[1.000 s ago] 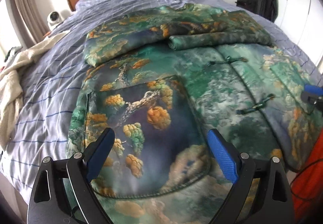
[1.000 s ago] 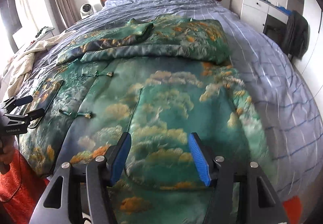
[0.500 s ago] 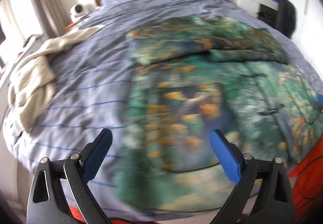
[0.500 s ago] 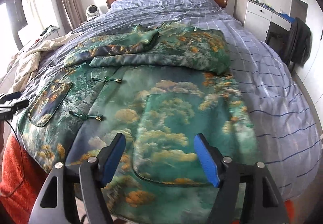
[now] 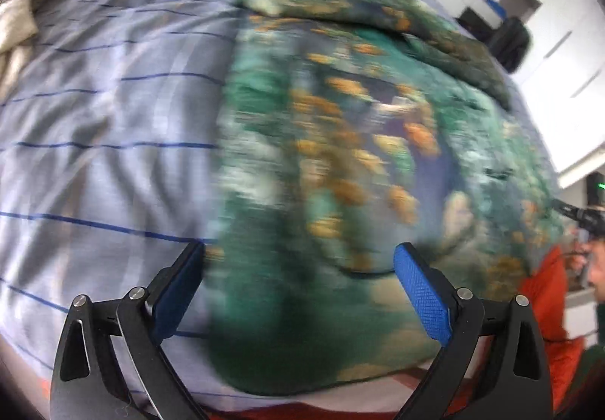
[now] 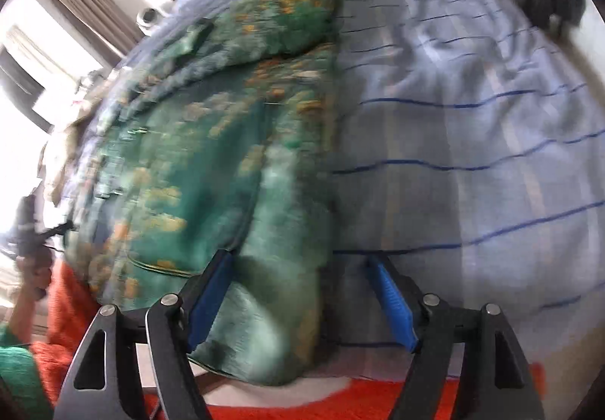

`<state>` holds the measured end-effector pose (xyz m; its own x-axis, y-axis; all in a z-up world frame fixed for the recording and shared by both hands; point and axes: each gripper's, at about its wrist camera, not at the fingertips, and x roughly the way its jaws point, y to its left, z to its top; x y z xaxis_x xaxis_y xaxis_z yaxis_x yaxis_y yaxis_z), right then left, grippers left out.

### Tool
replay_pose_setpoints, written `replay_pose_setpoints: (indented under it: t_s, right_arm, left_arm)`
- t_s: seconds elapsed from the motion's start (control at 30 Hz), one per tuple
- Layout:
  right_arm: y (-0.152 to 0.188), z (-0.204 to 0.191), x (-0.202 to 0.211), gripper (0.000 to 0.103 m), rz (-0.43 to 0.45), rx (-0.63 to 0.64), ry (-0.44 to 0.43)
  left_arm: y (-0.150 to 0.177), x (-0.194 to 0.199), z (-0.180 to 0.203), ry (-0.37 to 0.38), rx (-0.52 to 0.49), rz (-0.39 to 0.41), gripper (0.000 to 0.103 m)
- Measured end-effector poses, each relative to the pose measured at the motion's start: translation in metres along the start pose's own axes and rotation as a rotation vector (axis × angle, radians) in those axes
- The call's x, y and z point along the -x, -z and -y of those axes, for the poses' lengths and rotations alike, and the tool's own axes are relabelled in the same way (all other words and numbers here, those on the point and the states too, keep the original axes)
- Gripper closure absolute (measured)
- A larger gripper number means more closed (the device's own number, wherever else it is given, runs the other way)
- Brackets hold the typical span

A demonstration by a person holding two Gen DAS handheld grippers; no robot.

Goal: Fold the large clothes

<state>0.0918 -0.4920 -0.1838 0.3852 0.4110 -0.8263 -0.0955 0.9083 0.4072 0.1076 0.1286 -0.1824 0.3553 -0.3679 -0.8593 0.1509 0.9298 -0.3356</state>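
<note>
Left wrist view, blurred: we see the left gripper (image 5: 298, 291) with jaws apart, nothing clamped, over the near left corner of the green printed garment (image 5: 340, 163) lying flat on the blue checked bedspread (image 5: 106, 117). Right wrist view: right gripper (image 6: 302, 299), jaws just widened, straddles the garment's right hem edge, pads not pressing.

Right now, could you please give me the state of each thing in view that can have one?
Jacket: spread flat on the bed, sleeves folded across its top, hem at the bed's near edge.
Left gripper: open over the hem corner, holding nothing.
Right gripper: open, jaws just widened, over the other hem corner.
Bedcover: wrinkled.
</note>
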Motion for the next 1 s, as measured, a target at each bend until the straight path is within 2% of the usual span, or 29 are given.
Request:
replay_pose_setpoints:
  t_s: [0.03, 0.1, 0.17, 0.23, 0.27, 0.3, 0.33, 0.37, 0.4, 0.47, 0.57, 0.67, 0.73, 0.87, 1.0]
  right_arm:
    - [-0.001, -0.002, -0.005, 0.027, -0.018, -0.014, -0.084]
    - [-0.002, -0.012, -0.016, 0.027, -0.063, -0.036, -0.155]
    - [-0.003, -0.023, -0.021, 0.028, -0.093, 0.032, -0.12]
    - [-0.004, -0.033, -0.028, 0.028, -0.152, 0.097, -0.06]
    - [-0.005, -0.034, -0.029, 0.033, -0.171, 0.097, -0.054]
    - [-0.008, -0.036, -0.029, 0.041, -0.184, 0.092, -0.051]
    - [-0.01, -0.038, -0.028, 0.071, -0.185, 0.094, -0.041]
    - [-0.013, -0.038, -0.026, 0.082, -0.177, 0.088, -0.042]
    - [-0.018, -0.039, -0.021, 0.086, -0.162, 0.055, -0.075]
    - [-0.027, -0.047, -0.01, 0.088, -0.133, 0.04, -0.1]
    - [-0.04, -0.062, 0.024, 0.088, -0.041, 0.014, -0.165]
    - [-0.042, -0.073, 0.05, 0.088, 0.007, 0.01, -0.181]
    - [-0.034, -0.071, 0.059, 0.089, 0.006, -0.003, -0.182]
    - [0.005, -0.066, 0.07, 0.09, -0.031, -0.059, -0.183]
    - [0.049, -0.066, 0.086, 0.09, -0.071, -0.171, -0.259]
  left_arm:
    - [0.001, -0.002, 0.008, 0.017, -0.007, -0.005, 0.005]
    - [0.004, -0.007, 0.02, -0.02, -0.049, -0.022, 0.007]
    - [0.003, -0.013, 0.026, -0.08, -0.088, -0.058, 0.012]
    - [0.002, -0.014, 0.03, -0.102, -0.098, -0.08, 0.02]
    - [0.001, -0.013, 0.031, -0.108, -0.093, -0.093, 0.025]
    - [-0.002, -0.012, 0.031, -0.117, -0.081, -0.101, 0.044]
    - [-0.005, -0.011, 0.032, -0.116, -0.069, -0.106, 0.071]
    - [-0.009, -0.008, 0.032, -0.102, -0.045, -0.111, 0.081]
    - [-0.014, -0.002, 0.032, -0.077, -0.013, -0.107, 0.087]
    - [-0.023, 0.012, 0.036, -0.056, 0.017, -0.076, 0.09]
    - [-0.029, 0.045, 0.044, -0.002, 0.029, 0.003, 0.09]
    - [-0.024, 0.067, 0.044, 0.029, 0.037, 0.036, 0.09]
    - [-0.014, 0.068, 0.045, 0.025, 0.033, 0.022, 0.09]
    - [0.023, 0.074, 0.035, -0.007, 0.053, -0.053, 0.09]
    - [0.057, 0.096, 0.026, 0.042, 0.085, -0.105, 0.09]
